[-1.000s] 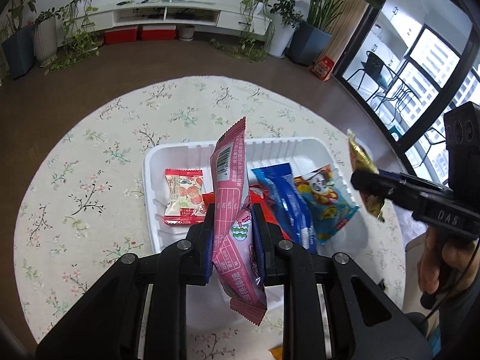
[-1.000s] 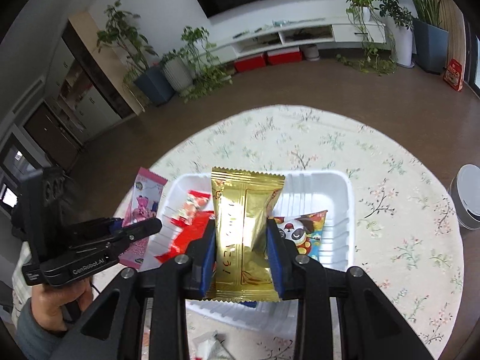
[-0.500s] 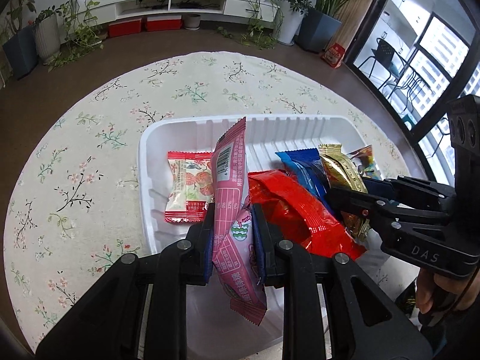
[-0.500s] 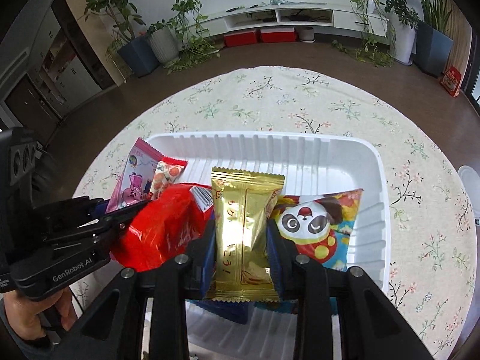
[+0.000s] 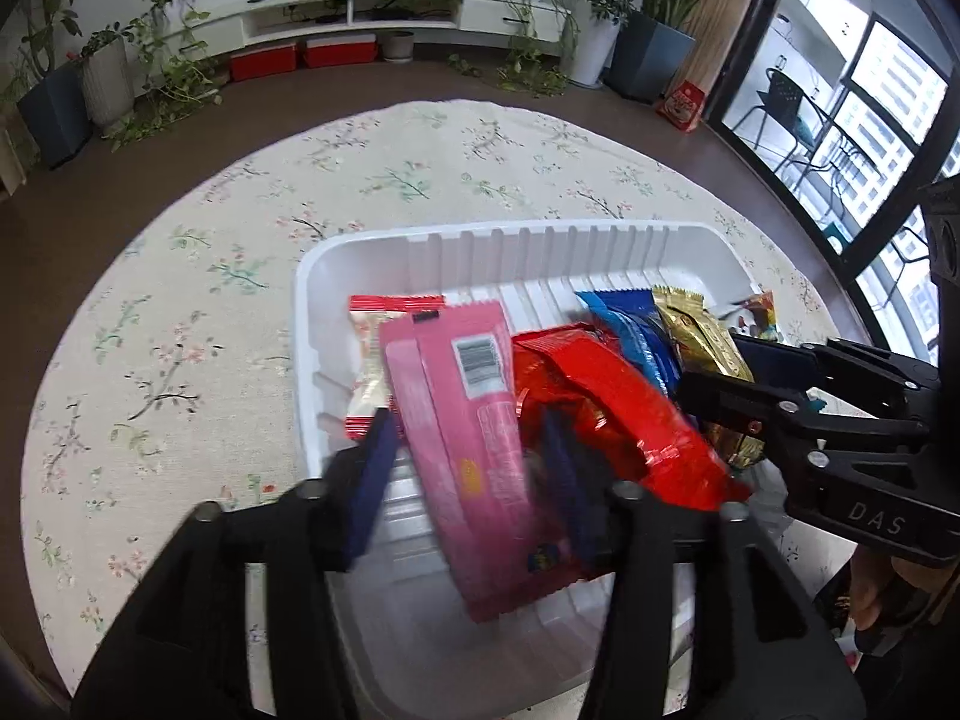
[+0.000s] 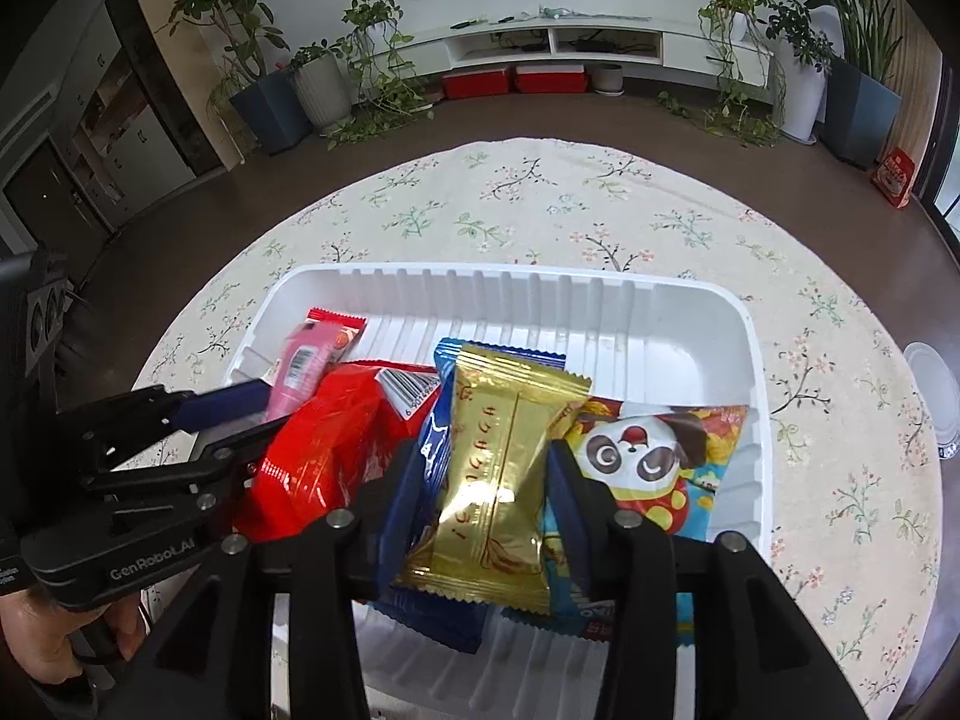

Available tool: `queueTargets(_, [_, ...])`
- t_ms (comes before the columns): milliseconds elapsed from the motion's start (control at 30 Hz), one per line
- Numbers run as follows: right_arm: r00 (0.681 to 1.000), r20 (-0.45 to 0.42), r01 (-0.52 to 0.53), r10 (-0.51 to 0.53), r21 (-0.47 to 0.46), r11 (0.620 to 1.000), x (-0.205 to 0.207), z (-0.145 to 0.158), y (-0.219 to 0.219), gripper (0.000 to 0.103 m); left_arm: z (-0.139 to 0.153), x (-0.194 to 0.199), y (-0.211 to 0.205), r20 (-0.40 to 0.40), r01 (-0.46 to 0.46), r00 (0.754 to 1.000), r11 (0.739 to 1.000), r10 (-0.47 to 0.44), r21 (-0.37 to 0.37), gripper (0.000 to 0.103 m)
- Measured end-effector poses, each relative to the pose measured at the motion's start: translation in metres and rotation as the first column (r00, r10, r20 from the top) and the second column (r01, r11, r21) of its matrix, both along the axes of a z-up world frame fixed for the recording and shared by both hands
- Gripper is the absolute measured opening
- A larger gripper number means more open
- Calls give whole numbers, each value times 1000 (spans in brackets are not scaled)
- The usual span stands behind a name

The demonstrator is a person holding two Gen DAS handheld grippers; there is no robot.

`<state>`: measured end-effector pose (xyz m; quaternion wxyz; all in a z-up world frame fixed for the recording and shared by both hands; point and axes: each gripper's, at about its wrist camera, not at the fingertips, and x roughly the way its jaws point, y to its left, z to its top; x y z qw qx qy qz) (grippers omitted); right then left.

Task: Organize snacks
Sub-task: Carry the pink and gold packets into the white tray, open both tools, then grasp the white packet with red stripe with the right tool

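Note:
A white ribbed tray (image 5: 540, 240) (image 6: 600, 300) sits on the round floral table. My left gripper (image 5: 468, 438) hangs over its left part with the jaws spread. The pink packet (image 5: 468, 420) lies loose and blurred between them, tilted flat; it also shows in the right wrist view (image 6: 303, 360). My right gripper (image 6: 480, 468) is open over the tray's middle, and the gold packet (image 6: 504, 468) (image 5: 702, 342) rests between its fingers on a blue packet (image 6: 435, 438). A red packet (image 5: 606, 402) (image 6: 324, 450) lies between both grippers.
A panda-print packet (image 6: 654, 462) lies at the tray's right. A small red-and-white packet (image 5: 375, 348) lies at its left. A white round object (image 6: 930, 396) sits at the table's right edge. Potted plants and a low TV shelf stand beyond the table.
Both grippers have opened. The pink packet has dropped from upright to flat in the tray. The gold packet has sunk onto the blue one.

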<state>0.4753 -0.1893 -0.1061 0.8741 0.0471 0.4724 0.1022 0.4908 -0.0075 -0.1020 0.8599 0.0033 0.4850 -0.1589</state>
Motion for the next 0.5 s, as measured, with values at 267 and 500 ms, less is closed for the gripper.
queueTargets(267, [997, 71, -2, 1, 5, 1000, -21, 39, -11, 68, 36, -36, 13, 108, -9, 994, 999, 13, -34, 81])
queueTargets(500, [961, 274, 11, -27, 60, 998, -101, 108, -42, 100, 87, -119, 54, 411, -95, 899, 984, 150, -150, 103])
